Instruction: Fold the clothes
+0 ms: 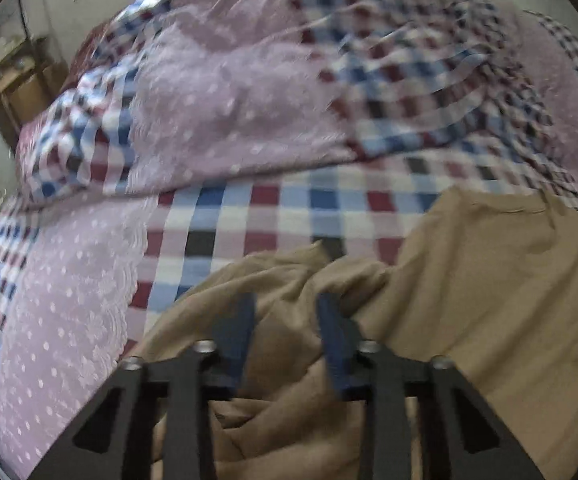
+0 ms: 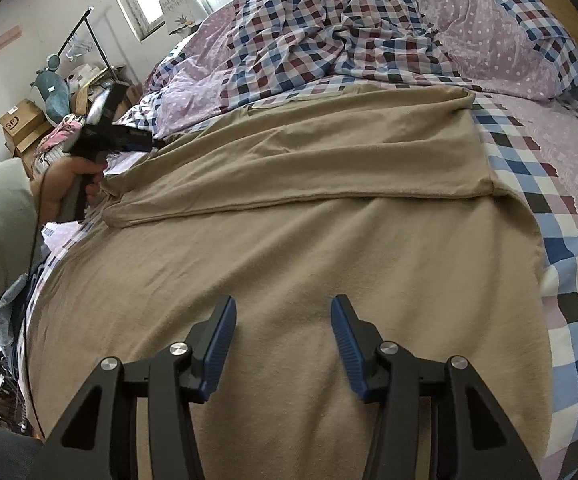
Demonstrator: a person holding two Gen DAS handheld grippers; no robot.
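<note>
Folding partway done: tan garment (image 2: 289, 220) with one panel laid over ahead of the spread-jawed right gripper (image 2: 283, 320), left gripper (image 1: 287, 312) pinching bunched cloth, further folds remaining.

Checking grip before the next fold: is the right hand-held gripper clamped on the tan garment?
No: the right hand-held gripper hangs open above the tan garment, holding nothing.

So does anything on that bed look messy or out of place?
The tan garment is bunched and wrinkled at its left end, where the left gripper has fabric between its fingers. Behind it, the checked duvet lies rumpled in a heap. Nothing looks damaged.
</note>
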